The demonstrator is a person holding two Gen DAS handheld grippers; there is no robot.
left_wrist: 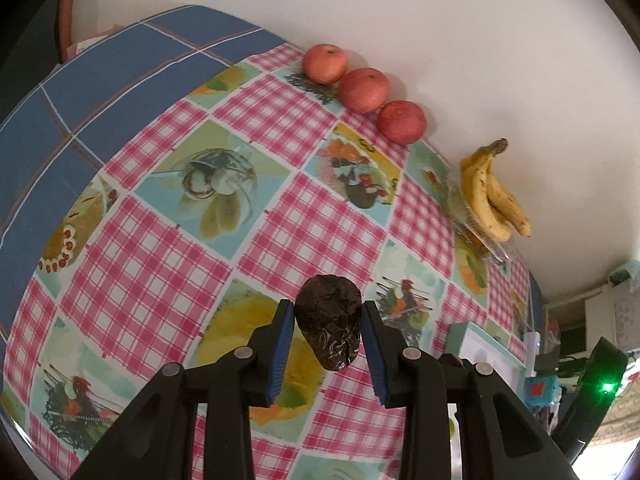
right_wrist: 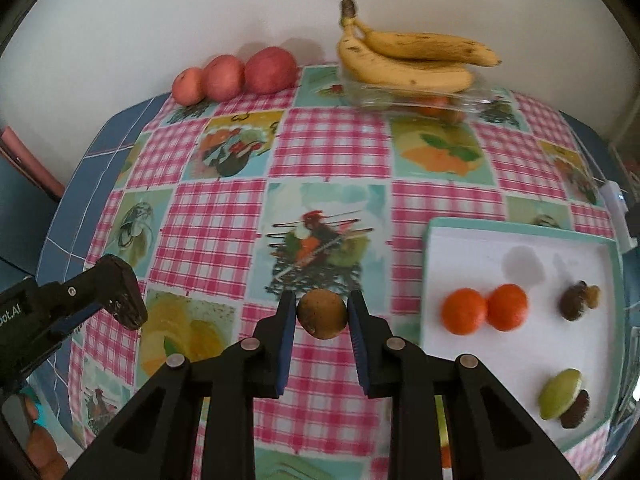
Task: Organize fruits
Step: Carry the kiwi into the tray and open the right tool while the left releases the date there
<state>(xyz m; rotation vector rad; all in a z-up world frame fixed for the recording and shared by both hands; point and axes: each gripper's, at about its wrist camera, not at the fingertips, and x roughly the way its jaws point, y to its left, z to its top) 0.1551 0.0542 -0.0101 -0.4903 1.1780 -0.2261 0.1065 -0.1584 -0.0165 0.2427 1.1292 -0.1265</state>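
Both my hands are loaded: left gripper pinches a wrinkled dark-brown fruit, right gripper pinches a round brown fruit (kiwi?), both above the checked tablecloth, probably headed for the white tray where fruit sits grouped by kind.

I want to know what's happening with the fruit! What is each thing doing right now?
Left claw: shut on dark wrinkled fruit, held above the table.
Right claw: shut on brown round fruit.
Three apples: in a row by the wall.
Bananas: resting on a clear container.
Two oranges: touching, on the white tray.
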